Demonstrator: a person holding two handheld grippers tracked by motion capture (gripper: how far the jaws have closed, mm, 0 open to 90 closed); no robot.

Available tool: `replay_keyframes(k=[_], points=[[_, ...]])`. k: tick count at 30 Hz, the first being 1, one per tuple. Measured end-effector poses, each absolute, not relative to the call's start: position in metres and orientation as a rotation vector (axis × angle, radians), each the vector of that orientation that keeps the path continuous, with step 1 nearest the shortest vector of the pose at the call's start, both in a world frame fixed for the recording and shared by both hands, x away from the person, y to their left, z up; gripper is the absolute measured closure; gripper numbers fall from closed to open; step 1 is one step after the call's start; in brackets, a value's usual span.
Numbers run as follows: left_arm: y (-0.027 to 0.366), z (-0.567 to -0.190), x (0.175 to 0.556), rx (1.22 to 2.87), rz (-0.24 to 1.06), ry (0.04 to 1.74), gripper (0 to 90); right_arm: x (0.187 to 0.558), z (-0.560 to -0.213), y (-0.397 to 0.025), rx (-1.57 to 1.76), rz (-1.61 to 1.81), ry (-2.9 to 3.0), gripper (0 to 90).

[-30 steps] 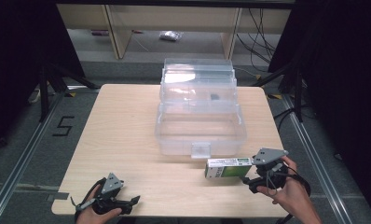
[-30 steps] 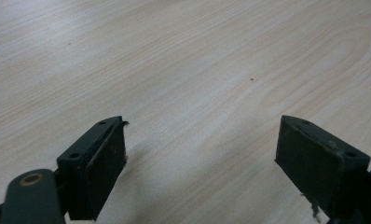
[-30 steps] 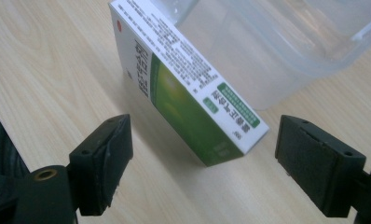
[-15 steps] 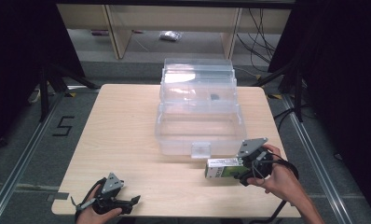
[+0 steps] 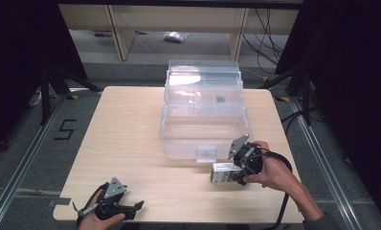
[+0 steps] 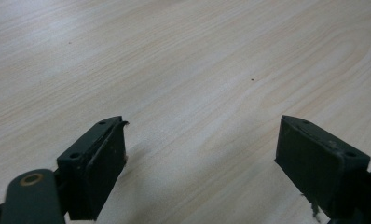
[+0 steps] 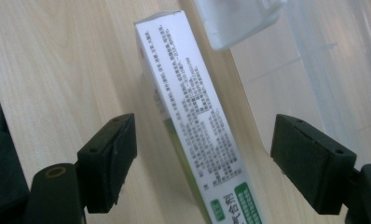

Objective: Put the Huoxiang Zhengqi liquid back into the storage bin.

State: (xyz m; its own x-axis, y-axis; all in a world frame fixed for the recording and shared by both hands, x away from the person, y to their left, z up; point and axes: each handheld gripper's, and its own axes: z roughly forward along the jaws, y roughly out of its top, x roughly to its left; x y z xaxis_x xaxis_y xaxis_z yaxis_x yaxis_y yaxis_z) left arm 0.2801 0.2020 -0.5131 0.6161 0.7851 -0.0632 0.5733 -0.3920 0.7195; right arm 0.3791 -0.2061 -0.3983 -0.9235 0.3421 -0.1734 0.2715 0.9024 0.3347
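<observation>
Left tongs (image 5: 116, 207): at the near left corner of the counter (image 5: 126, 134), held in a hand (image 5: 95, 221) that comes in from the bottom edge. Jaws stand wide apart with nothing between them; in the left gripper view the left tongs (image 6: 200, 158) look down on bare pale wood grain.

Right tongs (image 5: 239, 173): at the near right of the counter, held in the right hand (image 5: 270, 173), a black cable looping behind the wrist. Released; jaws spread wide and set to either side of the carton. In the right gripper view the right tongs (image 7: 204, 161) straddle it, with a gap between each jaw and the carton's sides, neither one touching.

Carton (image 5: 225, 173): small, long, white box with green at one end and fine print on its upper face. Lies flat on the counter, just in front of the bin's near wall. In the right gripper view the carton (image 7: 190, 112) runs lengthwise away from the camera, slightly skewed.

Bin (image 5: 203, 112): clear plastic, stepped, lidded, with a front latch (image 5: 205, 154). Stands at counter centre, reaching towards the far edge.

Beyond the counter: grey floor, wooden shelf legs, dark cables.
</observation>
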Motion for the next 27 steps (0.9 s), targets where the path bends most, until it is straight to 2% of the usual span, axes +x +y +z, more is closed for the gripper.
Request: replay_keyframes(k=[6, 7, 20, 23, 24, 27], points=[[0.202, -0.514, 0.280, 2.111, 0.374, 1.066, 15.4, 0.388, -0.402, -0.201, 0.433, 0.412, 2.873, 24.3], [0.204, -0.512, 0.280, 2.153, 0.363, 1.036, 15.4, 0.391, -0.404, -0.199, 0.426, 0.388, 2.898, 24.4], [0.202, -0.513, 0.280, 2.127, 0.364, 1.051, 15.4, 0.396, -0.414, -0.192, 0.407, 0.321, 2.934, 27.0], [0.203, -0.513, 0.280, 2.117, 0.370, 1.060, 15.4, 0.398, -0.417, -0.190, 0.337, 0.269, 2.939, 30.8], [0.201, -0.514, 0.279, 2.092, 0.362, 1.068, 15.4, 0.395, -0.417, -0.190, 0.405, 0.238, 2.944, 32.9], [0.202, -0.514, 0.280, 2.104, 0.371, 1.070, 15.4, 0.398, -0.421, -0.189, 0.345, 0.222, 2.956, 34.1]])
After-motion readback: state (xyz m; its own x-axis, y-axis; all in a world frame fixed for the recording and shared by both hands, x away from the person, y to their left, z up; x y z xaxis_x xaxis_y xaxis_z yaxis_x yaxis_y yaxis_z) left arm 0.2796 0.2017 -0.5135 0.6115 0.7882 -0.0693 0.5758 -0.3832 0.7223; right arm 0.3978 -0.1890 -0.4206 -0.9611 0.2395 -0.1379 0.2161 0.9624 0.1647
